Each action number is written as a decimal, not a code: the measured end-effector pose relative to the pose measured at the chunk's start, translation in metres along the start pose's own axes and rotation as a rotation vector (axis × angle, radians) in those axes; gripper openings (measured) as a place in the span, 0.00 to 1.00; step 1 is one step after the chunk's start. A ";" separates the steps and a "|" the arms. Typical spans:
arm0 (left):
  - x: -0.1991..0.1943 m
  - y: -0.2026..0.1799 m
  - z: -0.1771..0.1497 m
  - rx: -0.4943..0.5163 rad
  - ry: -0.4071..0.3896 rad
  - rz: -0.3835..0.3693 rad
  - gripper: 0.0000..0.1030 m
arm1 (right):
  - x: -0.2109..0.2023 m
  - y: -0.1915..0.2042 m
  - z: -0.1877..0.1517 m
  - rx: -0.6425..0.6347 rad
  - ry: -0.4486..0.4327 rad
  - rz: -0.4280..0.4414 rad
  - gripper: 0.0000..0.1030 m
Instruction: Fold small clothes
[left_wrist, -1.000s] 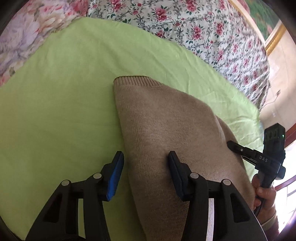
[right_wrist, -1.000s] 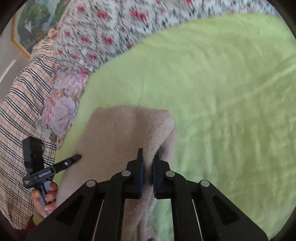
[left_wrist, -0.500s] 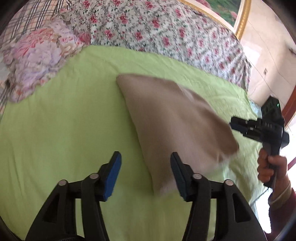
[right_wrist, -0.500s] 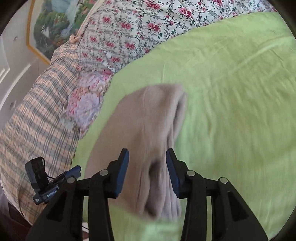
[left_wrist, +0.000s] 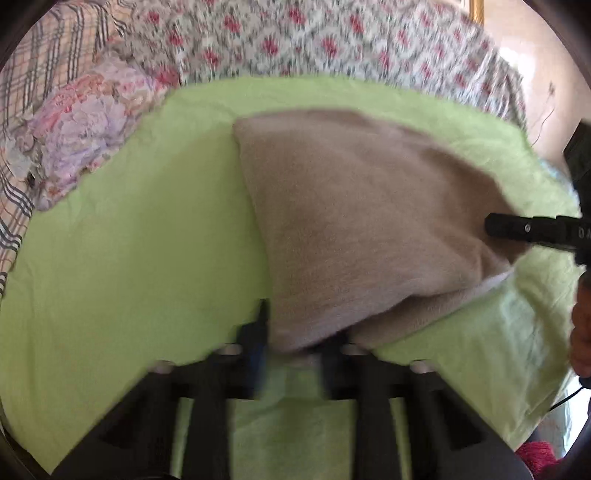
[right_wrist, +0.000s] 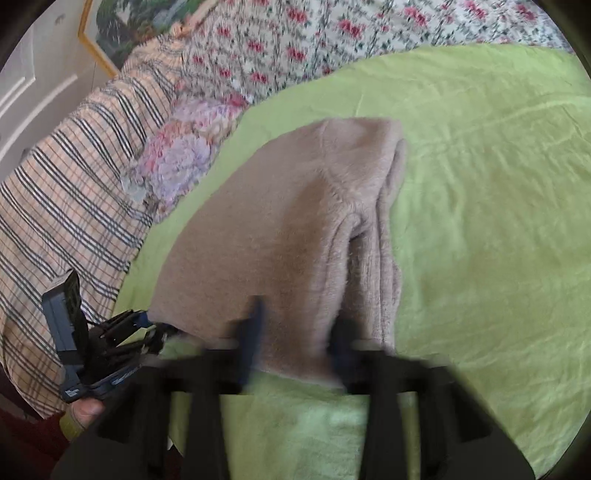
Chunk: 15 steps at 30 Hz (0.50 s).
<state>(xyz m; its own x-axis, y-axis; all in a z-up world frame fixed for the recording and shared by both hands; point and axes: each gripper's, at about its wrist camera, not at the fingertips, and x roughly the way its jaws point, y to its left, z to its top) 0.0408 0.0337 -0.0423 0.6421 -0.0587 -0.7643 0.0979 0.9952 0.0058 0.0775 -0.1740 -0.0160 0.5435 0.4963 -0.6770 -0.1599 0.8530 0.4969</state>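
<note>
Left wrist: folded tan knit sweater (left_wrist: 354, 221) on green sheet (left_wrist: 129, 258).

A: Identify the garment.
B: One beige, fuzzy knit garment (left_wrist: 362, 221), folded into a rough wedge.

A: Position?
B: Lying on the lime-green bed sheet (left_wrist: 129, 258), narrow end far, wide end near. Stacked fold layers show along its right edge (right_wrist: 388, 229). The near edge appears slightly raised; blur prevents confirmation.
</note>
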 end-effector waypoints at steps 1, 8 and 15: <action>-0.004 -0.001 -0.001 -0.015 -0.017 0.038 0.11 | -0.010 -0.002 0.002 0.013 -0.030 0.036 0.05; -0.012 -0.009 -0.010 -0.040 -0.022 0.089 0.07 | -0.015 -0.022 -0.004 -0.012 0.021 -0.078 0.05; -0.005 0.015 -0.010 -0.171 0.037 -0.020 0.07 | 0.006 -0.015 -0.015 -0.085 0.063 -0.196 0.05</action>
<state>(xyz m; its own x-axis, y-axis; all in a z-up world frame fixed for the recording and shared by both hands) 0.0316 0.0498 -0.0448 0.6124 -0.0789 -0.7866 -0.0226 0.9928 -0.1172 0.0709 -0.1814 -0.0360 0.5191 0.3267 -0.7898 -0.1265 0.9433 0.3070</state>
